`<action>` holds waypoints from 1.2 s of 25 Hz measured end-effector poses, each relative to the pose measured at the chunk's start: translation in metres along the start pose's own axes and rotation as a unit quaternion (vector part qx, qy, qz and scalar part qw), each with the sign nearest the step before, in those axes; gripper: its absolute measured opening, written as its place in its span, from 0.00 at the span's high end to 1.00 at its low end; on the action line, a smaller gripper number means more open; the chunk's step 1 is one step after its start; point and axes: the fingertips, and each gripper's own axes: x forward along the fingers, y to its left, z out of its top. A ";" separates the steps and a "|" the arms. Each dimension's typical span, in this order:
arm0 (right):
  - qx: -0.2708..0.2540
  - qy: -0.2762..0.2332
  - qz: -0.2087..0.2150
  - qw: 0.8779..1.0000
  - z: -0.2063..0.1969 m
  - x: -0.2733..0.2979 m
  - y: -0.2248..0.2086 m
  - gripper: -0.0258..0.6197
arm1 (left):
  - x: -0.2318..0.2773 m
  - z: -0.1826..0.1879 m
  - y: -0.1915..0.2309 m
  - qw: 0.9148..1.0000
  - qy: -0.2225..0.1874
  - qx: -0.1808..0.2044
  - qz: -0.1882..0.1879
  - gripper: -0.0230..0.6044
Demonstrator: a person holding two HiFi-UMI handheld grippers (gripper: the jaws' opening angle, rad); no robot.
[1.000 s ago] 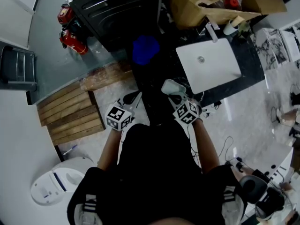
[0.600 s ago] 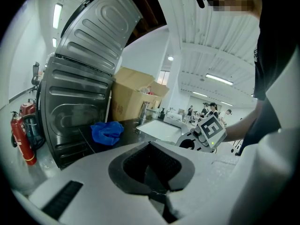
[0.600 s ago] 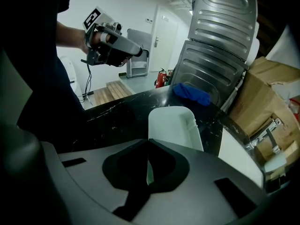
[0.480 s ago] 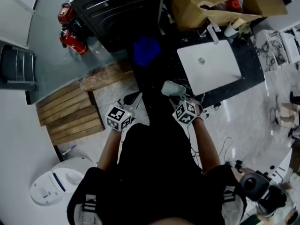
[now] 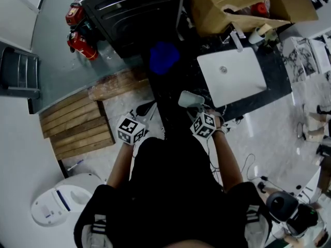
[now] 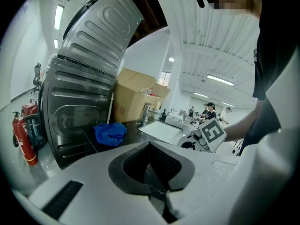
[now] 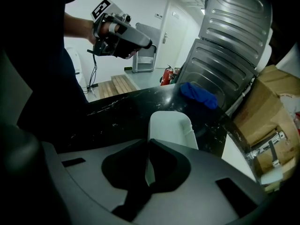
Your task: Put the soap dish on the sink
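Above a black marble counter (image 7: 117,111), the right gripper (image 7: 148,144) was clamped on the soap dish (image 7: 171,128) at its near rim, with the white sink (image 5: 231,76) right of its jaws across bare counter, while the left gripper (image 6: 148,143) was closed on nothing.

Blue cloth (image 5: 164,57): is lying crumpled on the black counter (image 5: 276,68), just beside the ribbed metal panel (image 5: 129,9).
Cardboard box (image 5: 232,4): is standing open at the counter's far side.
Fire extinguishers (image 5: 78,37): two red ones are standing together on the grey floor.
Wooden slats (image 5: 77,123): are lying flat on the floor.
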 end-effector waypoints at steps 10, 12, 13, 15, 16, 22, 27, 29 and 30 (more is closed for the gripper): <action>-0.005 0.006 -0.009 1.000 0.000 0.000 -0.003 0.94 | -0.004 0.001 -0.001 1.000 -0.006 0.001 0.003 0.96; -0.004 0.006 -0.013 1.000 0.000 -0.001 -0.004 0.93 | -0.005 0.000 -0.002 1.000 -0.007 0.002 0.003 0.96; -0.003 0.005 -0.014 1.000 0.000 -0.002 -0.004 0.93 | -0.006 0.000 -0.003 1.000 -0.007 0.002 0.004 0.96; -0.003 0.004 -0.017 1.000 0.000 -0.002 -0.004 0.93 | -0.007 0.001 -0.004 1.000 -0.007 0.004 0.004 0.96; -0.003 0.004 -0.018 1.000 0.000 -0.003 -0.004 0.93 | -0.007 0.001 -0.005 1.000 -0.008 0.004 0.005 0.96; -0.003 0.001 -0.023 1.000 -0.002 -0.004 -0.003 0.93 | -0.013 0.001 -0.011 1.000 -0.009 0.007 0.009 0.96; 0.000 -0.005 -0.031 0.999 -0.001 -0.007 -0.004 0.92 | -0.016 0.000 -0.015 1.000 -0.006 0.011 0.012 0.96; -0.001 -0.009 -0.034 0.999 0.000 -0.009 -0.005 0.92 | -0.016 0.001 -0.017 1.000 -0.007 0.012 0.013 0.96; -0.002 -0.010 -0.035 0.999 -0.001 -0.010 -0.004 0.92 | -0.016 0.002 -0.018 1.000 -0.007 0.013 0.014 0.96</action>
